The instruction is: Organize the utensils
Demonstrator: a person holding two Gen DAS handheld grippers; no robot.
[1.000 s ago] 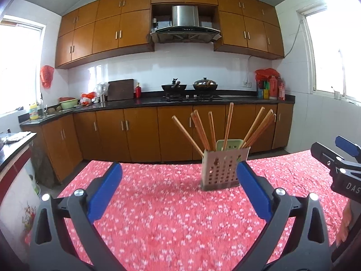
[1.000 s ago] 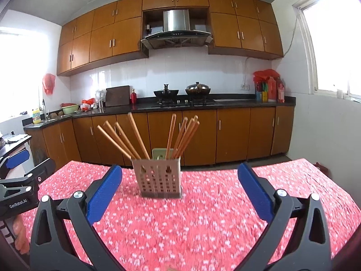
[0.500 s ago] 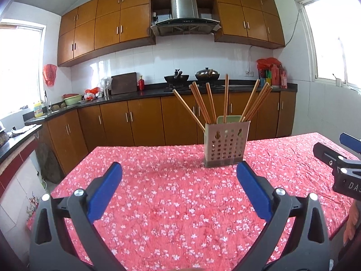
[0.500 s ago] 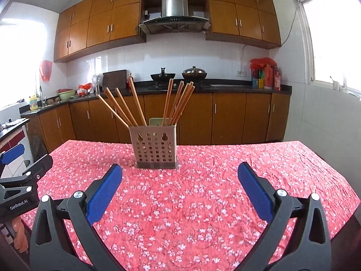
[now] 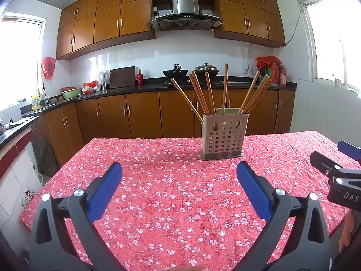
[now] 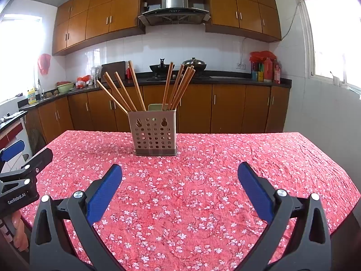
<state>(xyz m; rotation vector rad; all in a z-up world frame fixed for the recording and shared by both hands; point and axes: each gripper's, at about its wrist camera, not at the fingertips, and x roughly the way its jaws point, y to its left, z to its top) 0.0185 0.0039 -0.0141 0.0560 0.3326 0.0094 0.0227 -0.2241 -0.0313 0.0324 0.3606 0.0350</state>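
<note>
Both the left tool (image 5: 179, 176) and the right tool (image 6: 179, 177) hang released above the red floral surface (image 6: 203, 180), the chopstick holder (image 6: 155, 132) standing at its far side before brown kitchen cabinets (image 6: 225, 110).

The lower ends of the chopsticks (image 5: 225, 90) sit hidden inside the perforated holder (image 6: 154, 133), and a pale green piece (image 6: 155, 107) behind them shows only its top edge. The right gripper (image 5: 338, 176) is cut off by the left view's edge; the bottles (image 6: 267, 70) on the counter are too small to read.
</note>
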